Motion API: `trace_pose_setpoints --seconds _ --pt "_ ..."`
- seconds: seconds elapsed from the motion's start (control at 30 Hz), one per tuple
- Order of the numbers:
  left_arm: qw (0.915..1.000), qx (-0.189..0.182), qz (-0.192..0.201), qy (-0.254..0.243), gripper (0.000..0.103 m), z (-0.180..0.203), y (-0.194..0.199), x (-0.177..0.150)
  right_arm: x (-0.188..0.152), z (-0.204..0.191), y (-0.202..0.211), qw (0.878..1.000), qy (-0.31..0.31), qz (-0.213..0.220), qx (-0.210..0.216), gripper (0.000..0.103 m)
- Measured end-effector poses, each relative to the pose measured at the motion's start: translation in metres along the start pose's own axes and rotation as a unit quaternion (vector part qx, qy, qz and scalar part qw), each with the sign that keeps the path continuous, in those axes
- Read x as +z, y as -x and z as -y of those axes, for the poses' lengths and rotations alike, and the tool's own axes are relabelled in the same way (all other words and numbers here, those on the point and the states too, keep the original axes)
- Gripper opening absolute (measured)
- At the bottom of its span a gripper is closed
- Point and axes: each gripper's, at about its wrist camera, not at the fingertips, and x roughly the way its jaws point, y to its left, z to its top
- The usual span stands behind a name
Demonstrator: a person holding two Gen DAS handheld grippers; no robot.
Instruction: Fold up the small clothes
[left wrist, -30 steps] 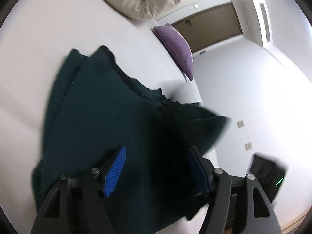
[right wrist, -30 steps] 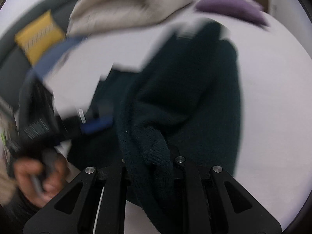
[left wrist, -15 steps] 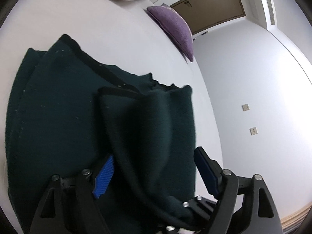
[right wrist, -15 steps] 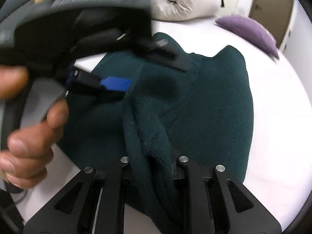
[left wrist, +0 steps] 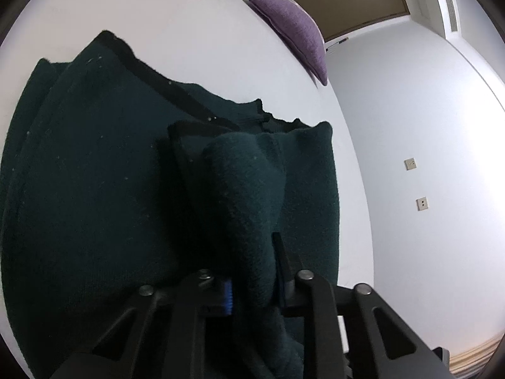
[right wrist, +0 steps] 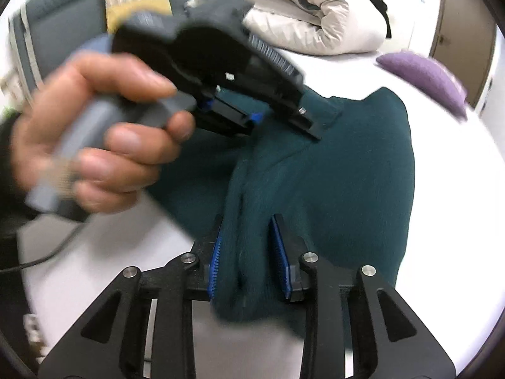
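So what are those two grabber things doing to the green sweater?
A person is folding a dark green sweater on a white bed. The left gripper is clamped on a bunched fold of it. The right gripper has a fold between its blue pads, which look slightly parted. A purple cushion lies farther back.
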Motion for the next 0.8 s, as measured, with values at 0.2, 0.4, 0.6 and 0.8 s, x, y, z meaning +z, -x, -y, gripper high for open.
trace_pose_setpoints --seconds 0.2,0.4,0.6,0.8 --pt "0.9999 0.000 0.001 -0.015 0.014 -0.001 0.013 0.006 -0.026 0.066 0.070 0.981 -0.152 0.085 0.080 0.044" --pt "0.9995 0.020 0.018 -0.018 0.014 -0.011 0.041 0.023 -0.030 0.146 0.051 0.966 -0.248 0.067 -0.025 0.045" --pt "0.9981 0.043 0.035 -0.025 0.014 -0.025 0.074 0.047 -0.016 0.137 -0.004 0.975 -0.217 0.032 -0.041 0.045" --pt "0.9972 0.063 0.032 -0.025 0.014 -0.043 0.084 0.057 0.000 0.090 -0.003 0.985 -0.159 0.028 -0.065 0.046"
